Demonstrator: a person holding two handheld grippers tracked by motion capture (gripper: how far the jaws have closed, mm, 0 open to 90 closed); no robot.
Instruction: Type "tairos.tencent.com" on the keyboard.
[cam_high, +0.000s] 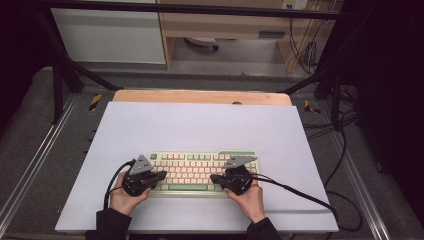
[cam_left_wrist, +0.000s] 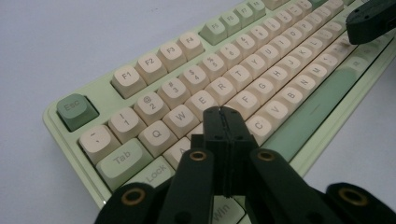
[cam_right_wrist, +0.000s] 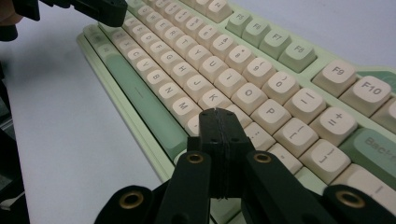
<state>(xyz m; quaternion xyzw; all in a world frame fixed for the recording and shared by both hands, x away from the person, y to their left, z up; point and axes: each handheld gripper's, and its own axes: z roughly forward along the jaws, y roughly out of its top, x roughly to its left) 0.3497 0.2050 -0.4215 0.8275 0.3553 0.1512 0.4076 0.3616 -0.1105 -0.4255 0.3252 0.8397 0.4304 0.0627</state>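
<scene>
A pale green keyboard (cam_high: 197, 171) with cream keys lies near the front middle of the white table sheet (cam_high: 200, 127). My left gripper (cam_high: 162, 175) hovers over the keyboard's left end, jaws pressed together with nothing between them. In the left gripper view its tip (cam_left_wrist: 225, 112) sits just above the keyboard (cam_left_wrist: 261, 70), by the S and D keys. My right gripper (cam_high: 214, 178) is over the keyboard's right part, also shut and empty. In the right gripper view its tip (cam_right_wrist: 216, 113) hangs above the keyboard (cam_right_wrist: 243, 60), near the L key.
A wooden table edge (cam_high: 200, 96) shows behind the sheet. Black cables (cam_high: 300, 195) trail from the grippers over the sheet. A metal frame (cam_high: 60, 75) surrounds the table. Bare sheet lies beyond the keyboard.
</scene>
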